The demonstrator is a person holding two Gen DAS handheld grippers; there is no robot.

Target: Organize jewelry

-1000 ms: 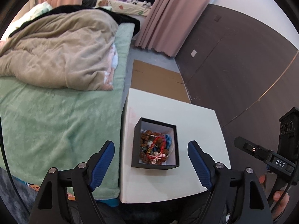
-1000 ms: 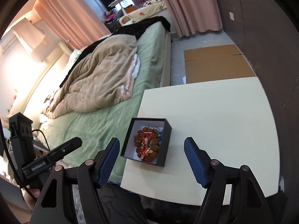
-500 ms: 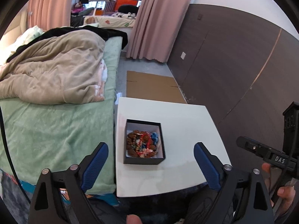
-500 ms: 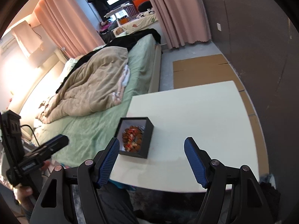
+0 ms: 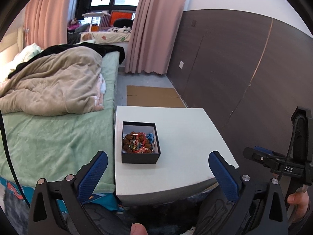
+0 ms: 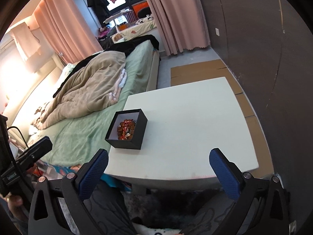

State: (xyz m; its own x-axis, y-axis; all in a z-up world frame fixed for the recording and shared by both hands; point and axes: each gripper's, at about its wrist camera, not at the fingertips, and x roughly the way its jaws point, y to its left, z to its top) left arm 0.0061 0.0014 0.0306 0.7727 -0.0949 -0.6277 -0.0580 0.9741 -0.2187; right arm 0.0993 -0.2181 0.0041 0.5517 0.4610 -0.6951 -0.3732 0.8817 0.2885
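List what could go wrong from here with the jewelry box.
The black box sits near the table edge beside the bed; a nudge from the left gripper might push it off. The jewelry lies heaped together, so lifting one piece may drag out others.

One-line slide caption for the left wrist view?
Left gripper, jaws open and empty, faces a black box of beaded jewelry on a white table.

Green-sheeted bed (image 5: 58, 137), pink curtains (image 5: 152, 25), dark panelled wall (image 5: 234, 68), white table (image 5: 185, 137)
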